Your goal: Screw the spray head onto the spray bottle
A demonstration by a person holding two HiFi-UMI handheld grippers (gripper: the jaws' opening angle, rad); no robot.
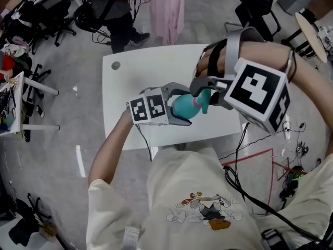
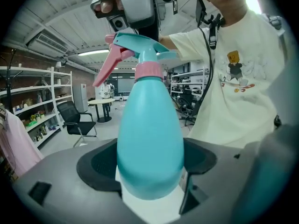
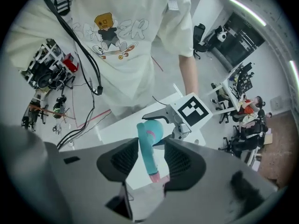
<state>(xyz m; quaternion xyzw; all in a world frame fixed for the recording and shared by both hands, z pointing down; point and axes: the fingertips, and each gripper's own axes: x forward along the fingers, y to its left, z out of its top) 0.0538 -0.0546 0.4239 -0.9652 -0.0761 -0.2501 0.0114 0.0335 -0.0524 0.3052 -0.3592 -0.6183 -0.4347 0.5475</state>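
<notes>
We are holding the teal, egg-shaped plastic spray bottle (image 2: 149, 134) in the left gripper (image 2: 149, 162). Its two dark pads are pressing on the bottle's lower body from either side, so this tool is clamped on it. In the head view the bottle is sitting over the rectangular white table (image 1: 151, 66), in front of our chest, with its top leaning toward our right.

The teal spray head (image 2: 140, 50) with its pink trigger (image 2: 110, 62) is sitting on the bottle's neck, joined by a pink collar (image 2: 148, 70). We cannot tell how far that collar is threaded down.

We are bringing the right gripper (image 3: 152, 160) onto the spray head from above, pointing downward. Its jaws are standing apart with the narrow head running between them. The head is lying close to one pad, while a strip of white table is showing between it and the other, so nothing is being squeezed there.
</notes>
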